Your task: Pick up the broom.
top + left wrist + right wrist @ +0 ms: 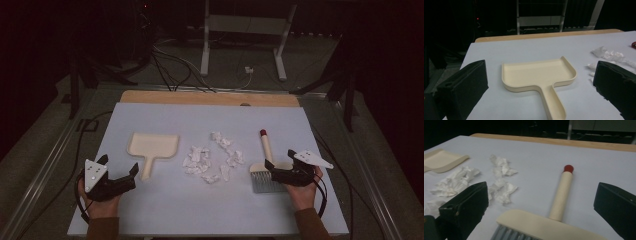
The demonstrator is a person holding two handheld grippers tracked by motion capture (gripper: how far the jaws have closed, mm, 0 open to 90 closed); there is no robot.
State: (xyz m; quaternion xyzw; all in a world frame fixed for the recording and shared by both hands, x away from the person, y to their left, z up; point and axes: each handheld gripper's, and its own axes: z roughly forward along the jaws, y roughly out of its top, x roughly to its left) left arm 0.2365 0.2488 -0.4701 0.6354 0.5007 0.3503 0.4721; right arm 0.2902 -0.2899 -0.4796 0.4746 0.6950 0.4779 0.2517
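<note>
Both claws spread wide, nothing grabbed yet

Left claw [121,175] faces dustpan [152,146], right claw [280,162] over brush [265,165]; paper scraps [212,157] all unswept.

no readable text, dim views

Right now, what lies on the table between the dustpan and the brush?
Crumpled white paper scraps lie scattered between the dustpan and the brush, touching neither. The high view shows it best.
</note>
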